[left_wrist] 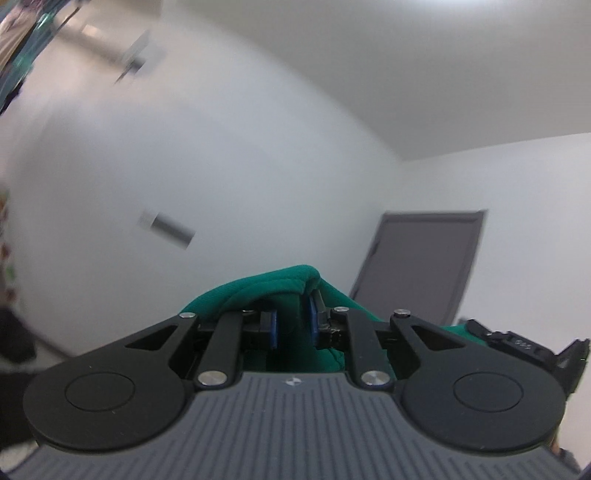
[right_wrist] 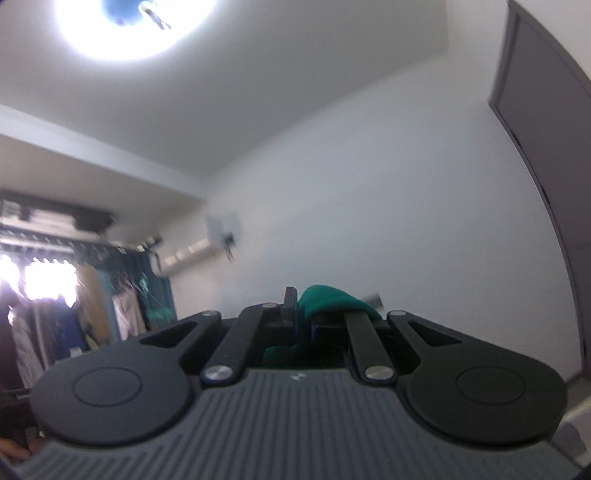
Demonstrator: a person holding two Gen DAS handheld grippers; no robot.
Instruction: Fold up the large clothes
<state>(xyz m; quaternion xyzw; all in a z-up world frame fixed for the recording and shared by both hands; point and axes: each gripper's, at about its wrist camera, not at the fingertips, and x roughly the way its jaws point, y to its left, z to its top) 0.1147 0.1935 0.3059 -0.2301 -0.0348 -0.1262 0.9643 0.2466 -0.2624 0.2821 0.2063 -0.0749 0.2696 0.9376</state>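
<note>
Two grippers — left gripper (left_wrist: 293,325) and right gripper (right_wrist: 304,326) — each pinch soft, floppy green cloth (left_wrist: 258,291) by bunched edges, raised toward a white wall (left_wrist: 221,166).

most of the green fabric garment (left_wrist: 258,291) hung hidden below both gripper bodies; the blurred hanging clothes rack (right_wrist: 92,310) stayed indistinct.

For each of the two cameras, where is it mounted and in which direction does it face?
Left wrist: on the left gripper, tilted up at a white wall and grey door; its fingers pinch green fabric garment.
Right wrist: on the right gripper, tilted up at the ceiling lamp; fingers pinch the garment.
Shared: garment, door, white wall.
</note>
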